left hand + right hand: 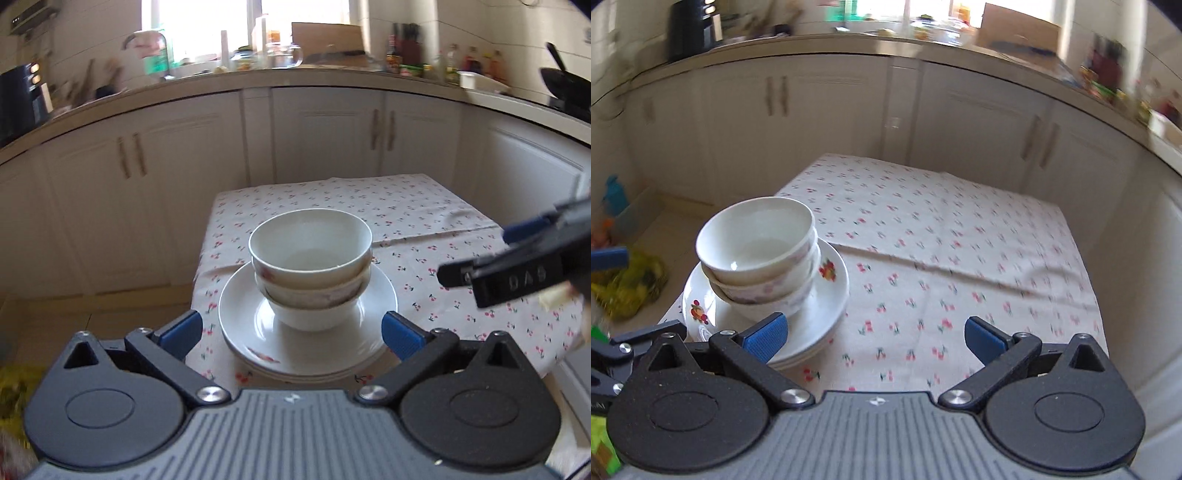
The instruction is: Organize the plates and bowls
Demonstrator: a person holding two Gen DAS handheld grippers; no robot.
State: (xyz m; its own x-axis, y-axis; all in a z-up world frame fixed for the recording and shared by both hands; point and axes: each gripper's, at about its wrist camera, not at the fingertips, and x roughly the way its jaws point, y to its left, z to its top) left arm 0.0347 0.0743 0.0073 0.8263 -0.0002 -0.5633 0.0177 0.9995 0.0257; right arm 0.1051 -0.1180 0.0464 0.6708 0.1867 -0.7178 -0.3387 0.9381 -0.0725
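Only the right view shows fruit prints on the plates [827, 271] beneath 3 bowls [757, 240].

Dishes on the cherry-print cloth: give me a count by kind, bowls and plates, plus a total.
Bowls: 3, nested in one stack.
Plates: 3 by the rim edges visible at the front, stacked under the bowls; a further plate hidden underneath cannot be ruled out.
Total: 6 dishes, all in one pile near the table's left front corner.

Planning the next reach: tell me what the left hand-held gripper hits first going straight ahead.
Probably the stack of plates between its open fingers, then the bowls stacked on top; depth is uncertain.
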